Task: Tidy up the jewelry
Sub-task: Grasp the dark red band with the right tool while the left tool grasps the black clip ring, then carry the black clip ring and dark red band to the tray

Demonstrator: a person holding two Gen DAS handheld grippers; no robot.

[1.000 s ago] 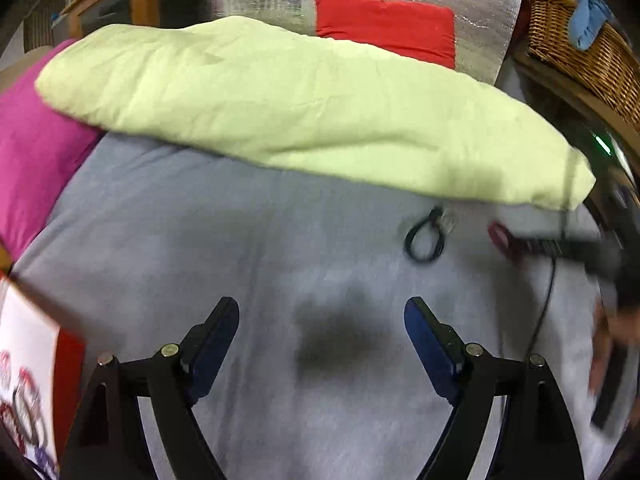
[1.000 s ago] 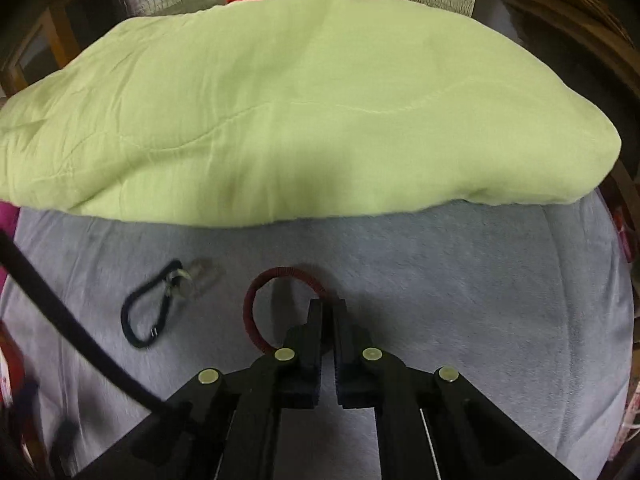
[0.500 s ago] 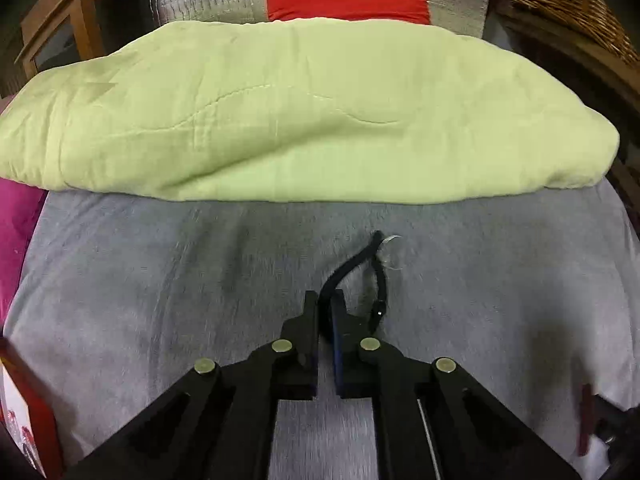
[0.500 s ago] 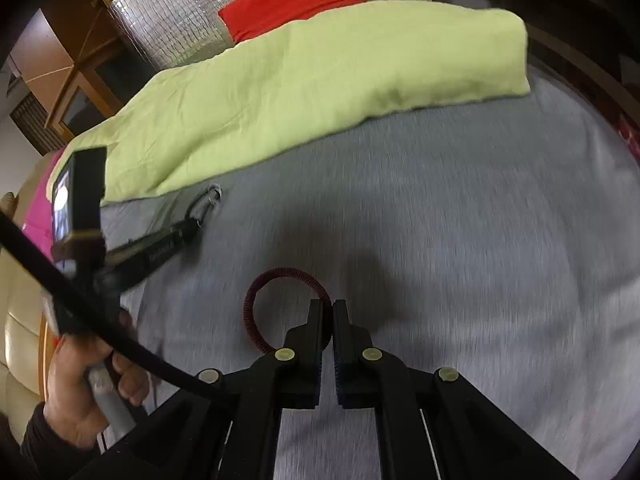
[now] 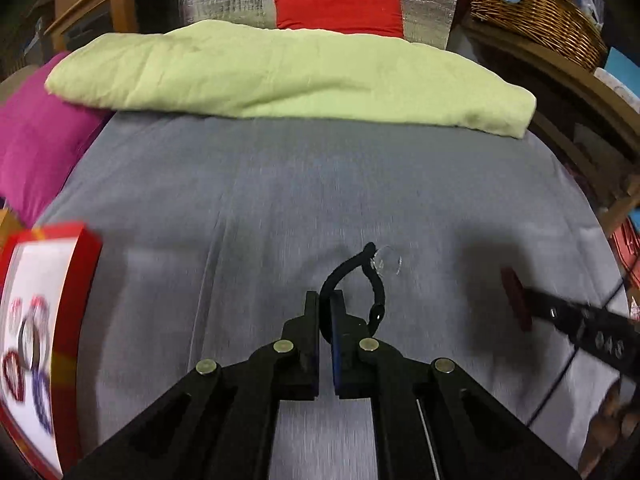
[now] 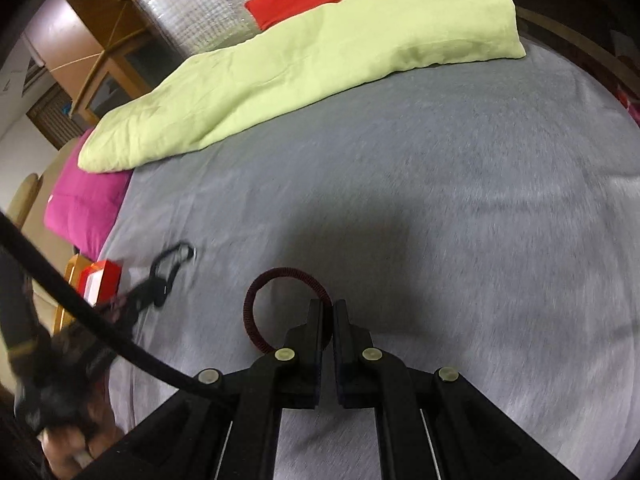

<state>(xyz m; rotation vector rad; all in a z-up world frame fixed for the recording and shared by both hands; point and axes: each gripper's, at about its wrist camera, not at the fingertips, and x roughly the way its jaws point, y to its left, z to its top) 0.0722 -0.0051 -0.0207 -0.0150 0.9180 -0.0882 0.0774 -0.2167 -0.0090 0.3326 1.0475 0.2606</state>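
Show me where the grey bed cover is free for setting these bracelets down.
The grey cover lies bare between the green blanket and both grippers. It is crowded at the left edge, by the red box, already holding bracelets, and the pink pillow.

Green quilt [image 5: 280, 76], magenta pillow [image 5: 36, 140], wicker basket [image 5: 536, 12]

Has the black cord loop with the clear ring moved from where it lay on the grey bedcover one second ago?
Yes. The black cord loop, shut in the left gripper, is now farther from the green pillow and nearer the red box.
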